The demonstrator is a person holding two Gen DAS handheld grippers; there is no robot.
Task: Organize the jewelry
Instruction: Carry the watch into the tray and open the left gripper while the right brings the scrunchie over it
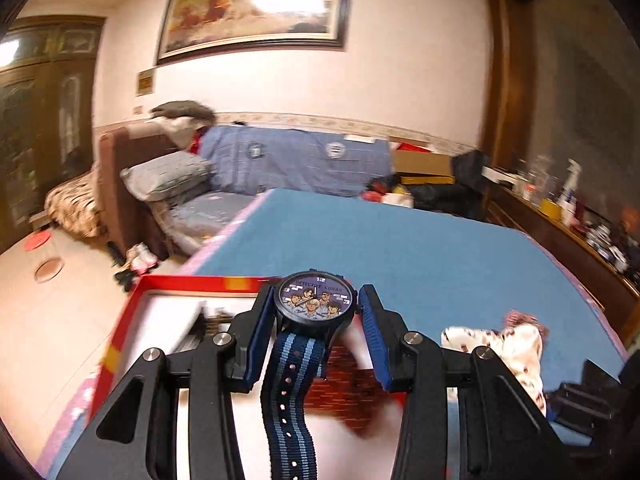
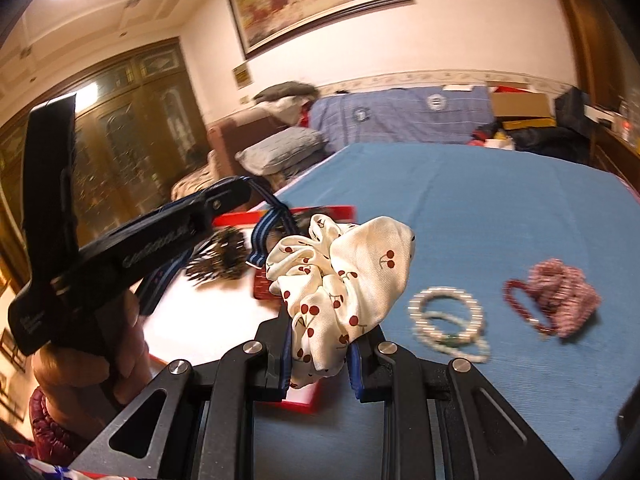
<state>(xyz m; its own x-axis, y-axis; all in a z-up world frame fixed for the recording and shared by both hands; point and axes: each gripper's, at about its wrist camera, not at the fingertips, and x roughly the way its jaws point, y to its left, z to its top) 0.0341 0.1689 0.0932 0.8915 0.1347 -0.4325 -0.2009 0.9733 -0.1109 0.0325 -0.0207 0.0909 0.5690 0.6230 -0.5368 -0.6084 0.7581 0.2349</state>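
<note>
1. Blue cloth covered the one table [image 2: 480, 208], and on it sat a single red-rimmed box [image 1: 128, 320] with a white floor; both grippers hung over or just beside that box.
2. One cherry-print scrunchie [image 2: 344, 280] was pinched between the closed-in fingers of the right gripper [image 2: 320, 356], held just above the box's near corner. It likely needed lowering onto the bare white floor before release, since soft cloth can snag on the pads.
3. One watch [image 1: 316, 300], its striped strap hanging down, sat between the fingers of the left gripper [image 1: 316, 320]; the left finger touched the case, while a small gap showed at the right, so the hold looked loose. A slow, level descent into the box seemed wise.
4. One dark bristly piece [image 2: 220, 260] already lay inside the box.
5. On the cloth to the right lay a pale bead cluster [image 2: 448, 320], count unclear through blur, one pink knitted scrunchie [image 2: 564, 292] and one red bead loop [image 2: 520, 304].
</note>
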